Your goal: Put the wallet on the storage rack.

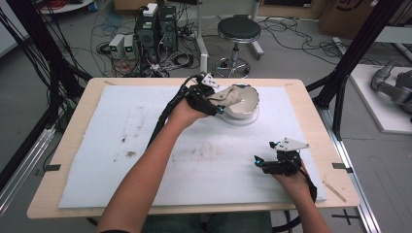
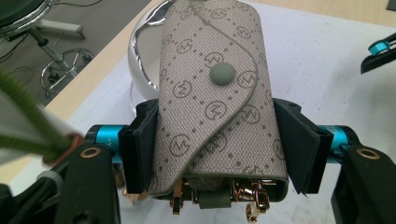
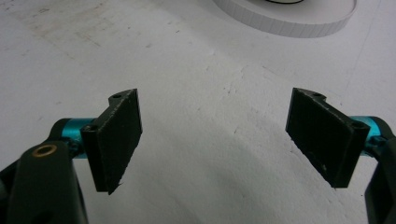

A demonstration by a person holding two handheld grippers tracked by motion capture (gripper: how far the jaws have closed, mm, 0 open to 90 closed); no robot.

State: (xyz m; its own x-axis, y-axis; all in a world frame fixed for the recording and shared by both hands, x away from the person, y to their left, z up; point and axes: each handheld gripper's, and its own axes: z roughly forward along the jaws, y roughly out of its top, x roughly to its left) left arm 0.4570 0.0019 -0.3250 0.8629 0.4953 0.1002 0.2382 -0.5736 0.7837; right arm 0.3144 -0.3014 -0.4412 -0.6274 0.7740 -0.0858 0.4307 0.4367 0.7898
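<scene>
Black tongs [image 3: 212,142], teal axles, brass rivets, grey three-cornered plates, bare forearms

High view overhead, facing forward; gripper views close, sharing white mat [image 1: 121,145].

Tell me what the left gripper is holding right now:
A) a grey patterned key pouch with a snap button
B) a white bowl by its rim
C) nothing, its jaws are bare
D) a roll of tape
A: in the left gripper view the left gripper has both black pads pressed on the sides of the grey patterned key pouch, carried over the white bowl.
</scene>
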